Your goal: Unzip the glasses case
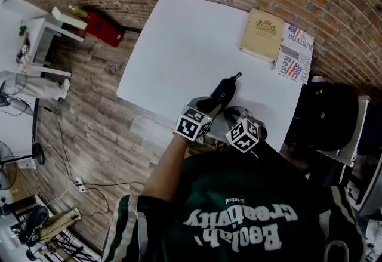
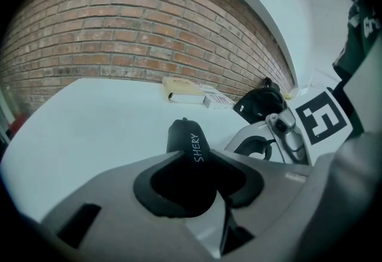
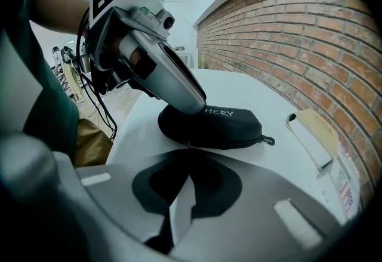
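Lying near the white desk's (image 1: 179,46) near edge, the smooth black oval glasses case (image 1: 224,92) points its zipper pull (image 1: 237,76) toward the far right corner. The left hand-held gripper (image 2: 191,162) clamps its near end, and the right hand-held gripper's (image 3: 188,153) jaws are pressed together beside it.

Dark green shirt (image 1: 239,207), white lettering on front; short sleeve (image 1: 122,225) edged with white stripes. Left gripper (image 2: 200,162): pale grey moulded shell, black pads inside jaws; right gripper (image 3: 188,150) same build, same colours. Cube (image 1: 194,122) on left one: white faces, black square markers; second cube (image 1: 243,134) alike. Silver bracket (image 2: 286,132) with screw heads below right one's markers; black cables (image 3: 89,82) loop beside left handle.
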Demonstrator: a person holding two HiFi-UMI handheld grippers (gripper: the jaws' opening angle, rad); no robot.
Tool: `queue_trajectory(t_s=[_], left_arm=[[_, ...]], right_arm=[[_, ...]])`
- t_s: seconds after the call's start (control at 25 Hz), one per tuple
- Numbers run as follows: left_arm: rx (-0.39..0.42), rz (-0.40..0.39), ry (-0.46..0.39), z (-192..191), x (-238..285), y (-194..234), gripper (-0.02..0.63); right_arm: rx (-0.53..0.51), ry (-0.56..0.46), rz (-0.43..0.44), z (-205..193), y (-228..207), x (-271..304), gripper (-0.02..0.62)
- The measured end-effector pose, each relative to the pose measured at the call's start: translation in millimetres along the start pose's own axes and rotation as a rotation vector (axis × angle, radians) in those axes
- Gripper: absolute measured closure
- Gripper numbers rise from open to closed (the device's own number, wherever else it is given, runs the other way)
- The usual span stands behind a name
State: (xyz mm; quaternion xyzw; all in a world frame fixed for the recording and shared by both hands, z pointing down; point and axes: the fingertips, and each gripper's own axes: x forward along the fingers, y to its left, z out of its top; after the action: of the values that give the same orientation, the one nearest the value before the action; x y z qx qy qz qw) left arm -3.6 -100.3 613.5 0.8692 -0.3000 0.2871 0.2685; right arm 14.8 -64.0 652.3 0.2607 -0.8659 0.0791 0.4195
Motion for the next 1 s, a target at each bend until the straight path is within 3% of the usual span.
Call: queue_trajectory(t_s=[0.24, 1.0], left_arm=[[0.053, 0.009, 0.019, -1, 2, -4, 0.474], [0.064, 0.018, 0.020, -1, 3, -6, 0.480]], right_arm=[[0.017, 0.004, -0.012, -4, -3, -1, 0.580], [0.053, 0.022, -0.080, -11, -22, -3, 0.578]])
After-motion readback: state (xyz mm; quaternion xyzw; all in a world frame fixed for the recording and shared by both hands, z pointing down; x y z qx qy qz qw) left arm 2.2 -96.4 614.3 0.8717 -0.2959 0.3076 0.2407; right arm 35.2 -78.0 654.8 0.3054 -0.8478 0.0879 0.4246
